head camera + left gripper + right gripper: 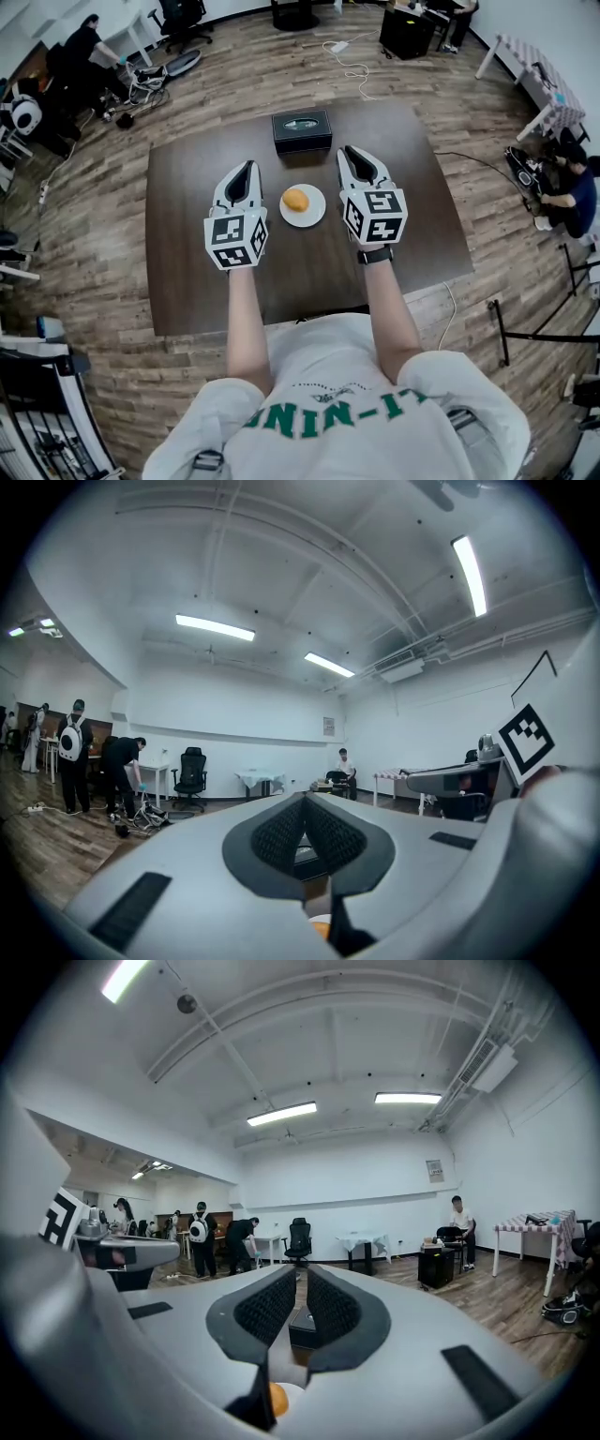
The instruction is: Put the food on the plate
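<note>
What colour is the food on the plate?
Orange-yellow. The food sits on a white plate, which shows best in the head view.

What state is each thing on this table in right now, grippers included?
orange food item: lying on the plate, free of both grippers.
white plate: flat on the table, holding the food.
black tissue box: upright beyond the plate.
left gripper: jaws together, empty, left of the plate.
right gripper: jaws closing, narrow gap, nothing between, right of the plate.
</note>
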`<state>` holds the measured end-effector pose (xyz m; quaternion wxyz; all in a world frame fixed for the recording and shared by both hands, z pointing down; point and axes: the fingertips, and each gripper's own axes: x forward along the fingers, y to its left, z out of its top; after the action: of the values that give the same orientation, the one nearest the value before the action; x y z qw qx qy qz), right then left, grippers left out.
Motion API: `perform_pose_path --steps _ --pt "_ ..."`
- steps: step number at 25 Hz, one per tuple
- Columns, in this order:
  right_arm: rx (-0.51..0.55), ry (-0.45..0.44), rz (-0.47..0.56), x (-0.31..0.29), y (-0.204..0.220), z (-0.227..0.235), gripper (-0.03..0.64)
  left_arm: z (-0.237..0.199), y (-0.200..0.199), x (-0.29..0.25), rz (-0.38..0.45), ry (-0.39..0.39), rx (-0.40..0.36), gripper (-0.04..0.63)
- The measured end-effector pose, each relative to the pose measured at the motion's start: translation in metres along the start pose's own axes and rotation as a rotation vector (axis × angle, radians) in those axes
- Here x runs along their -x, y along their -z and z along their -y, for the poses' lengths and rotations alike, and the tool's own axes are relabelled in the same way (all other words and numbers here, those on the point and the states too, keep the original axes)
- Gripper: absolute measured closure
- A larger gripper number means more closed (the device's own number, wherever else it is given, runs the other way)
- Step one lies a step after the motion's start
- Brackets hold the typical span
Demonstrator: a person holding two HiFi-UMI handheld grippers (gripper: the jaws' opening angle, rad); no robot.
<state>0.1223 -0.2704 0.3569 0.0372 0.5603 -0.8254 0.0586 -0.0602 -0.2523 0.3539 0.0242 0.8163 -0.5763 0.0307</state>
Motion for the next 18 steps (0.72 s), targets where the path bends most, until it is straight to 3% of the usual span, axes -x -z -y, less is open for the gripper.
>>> perform_pose_path --steps 4,18 --pt "-0.005 0.004 0.015 0.005 -0.007 -0.002 0.598 0.0 -0.002 0.003 -0.001 0.0 -0.012 0.583" --pt "0.014 0.04 0.015 0.012 -0.005 -0.001 0.601 0.002 0.0 0.004 0.006 0.004 -0.008 0.583"
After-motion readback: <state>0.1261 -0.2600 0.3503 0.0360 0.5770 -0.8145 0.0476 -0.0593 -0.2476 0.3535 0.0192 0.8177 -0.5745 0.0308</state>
